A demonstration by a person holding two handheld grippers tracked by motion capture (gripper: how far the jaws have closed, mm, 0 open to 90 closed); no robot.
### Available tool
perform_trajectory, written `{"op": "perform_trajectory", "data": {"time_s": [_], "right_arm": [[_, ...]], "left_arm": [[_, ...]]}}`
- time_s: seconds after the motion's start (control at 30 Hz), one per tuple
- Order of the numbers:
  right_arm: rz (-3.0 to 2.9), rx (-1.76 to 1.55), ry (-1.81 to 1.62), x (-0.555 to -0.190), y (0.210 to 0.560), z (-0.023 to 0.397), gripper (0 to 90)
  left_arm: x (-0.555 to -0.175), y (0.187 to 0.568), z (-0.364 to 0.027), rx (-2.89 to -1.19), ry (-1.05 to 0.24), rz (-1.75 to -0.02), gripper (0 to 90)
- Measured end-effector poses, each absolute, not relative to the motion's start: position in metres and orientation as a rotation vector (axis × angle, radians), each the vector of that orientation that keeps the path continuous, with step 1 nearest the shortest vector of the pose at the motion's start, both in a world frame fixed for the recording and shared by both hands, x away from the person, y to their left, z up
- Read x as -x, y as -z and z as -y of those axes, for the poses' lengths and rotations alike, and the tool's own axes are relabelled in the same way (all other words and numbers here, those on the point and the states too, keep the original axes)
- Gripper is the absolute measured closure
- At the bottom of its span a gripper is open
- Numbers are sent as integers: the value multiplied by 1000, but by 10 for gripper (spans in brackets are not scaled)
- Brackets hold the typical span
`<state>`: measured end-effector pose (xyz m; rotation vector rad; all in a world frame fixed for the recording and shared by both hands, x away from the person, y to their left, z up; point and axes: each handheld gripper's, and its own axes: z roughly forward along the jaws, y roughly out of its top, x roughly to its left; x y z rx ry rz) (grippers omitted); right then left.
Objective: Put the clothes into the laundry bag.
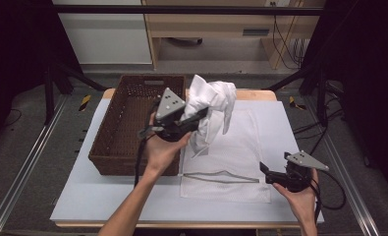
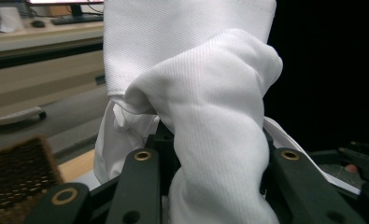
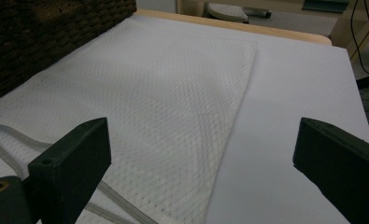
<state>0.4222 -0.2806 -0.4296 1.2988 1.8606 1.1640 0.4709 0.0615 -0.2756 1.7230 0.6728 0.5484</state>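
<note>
A pale surface point(image 1: 98, 196) carries a brown wicker basket point(image 1: 127, 123) at ten o'clock and a flat mesh laundry bag point(image 1: 231, 157) at centre. Above the bag's twelve o'clock edge, the left tool point(image 1: 194, 118) clamps a bunched white garment point(image 1: 211, 105). At four o'clock, the right tool point(image 1: 265, 169) gapes wide, empty.

Left tongs point(image 1: 199, 116) raised and clamped, right tongs point(image 1: 263, 169) low, jaws wide apart
</note>
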Motion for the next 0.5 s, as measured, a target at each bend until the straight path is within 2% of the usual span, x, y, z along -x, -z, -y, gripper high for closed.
{"op": "perform_trajectory", "data": {"time_s": [0.3,0.5], "right_arm": [[-1888,-1275,-1078,-421,431,281,17],[-1919,-1287,-1045,-423,436,282,56]], "left_arm": [[-477,319,-17,-1820,-467,-658,656],[-485,364,9,-1906,-401,-666,655]]}}
